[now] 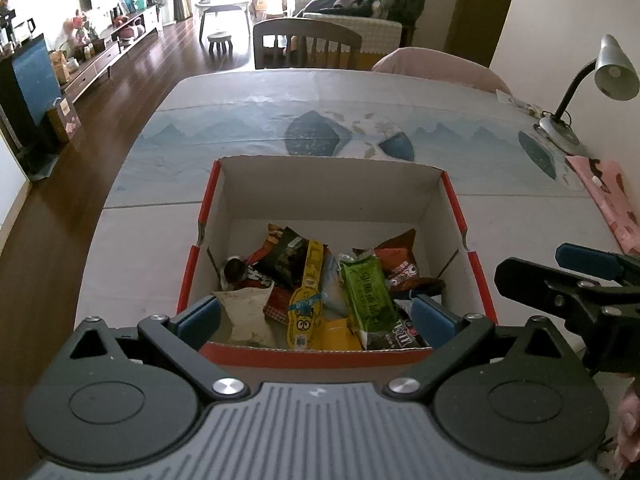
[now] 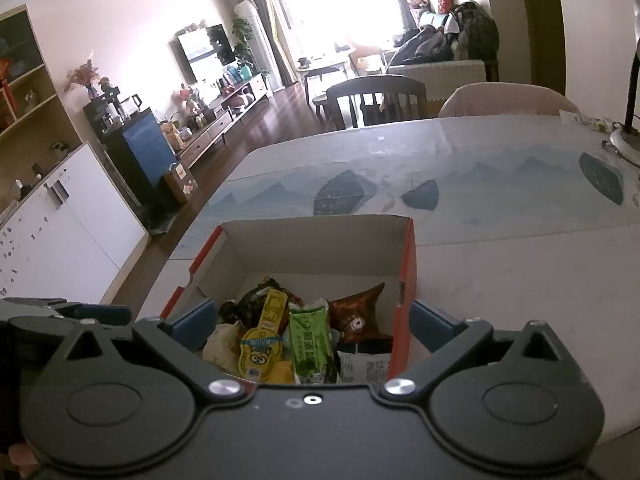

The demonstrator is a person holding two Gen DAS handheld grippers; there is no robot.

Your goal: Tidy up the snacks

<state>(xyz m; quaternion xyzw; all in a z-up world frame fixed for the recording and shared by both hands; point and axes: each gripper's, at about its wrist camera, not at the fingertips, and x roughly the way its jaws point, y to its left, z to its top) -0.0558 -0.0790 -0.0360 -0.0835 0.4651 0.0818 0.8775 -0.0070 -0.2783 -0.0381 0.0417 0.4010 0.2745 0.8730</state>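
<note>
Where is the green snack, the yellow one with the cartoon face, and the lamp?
green snack (image 1: 366, 294), left wrist view, middle of the wrapper.
yellow snack with the cartoon face (image 1: 306, 304), left wrist view, middle of the pack, above the face.
lamp (image 1: 615, 70), left wrist view, its silver shade.

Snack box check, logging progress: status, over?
Left gripper open, empty. Right gripper open, empty, jaws straddling the box's right wall. Snacks piled in the box. Nothing in the way.

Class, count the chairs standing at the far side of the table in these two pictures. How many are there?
2. A dark wooden slat-back chair stands at the far edge of the table, and a pink-covered chair stands to its right. Others may be hidden outside the views.
</note>
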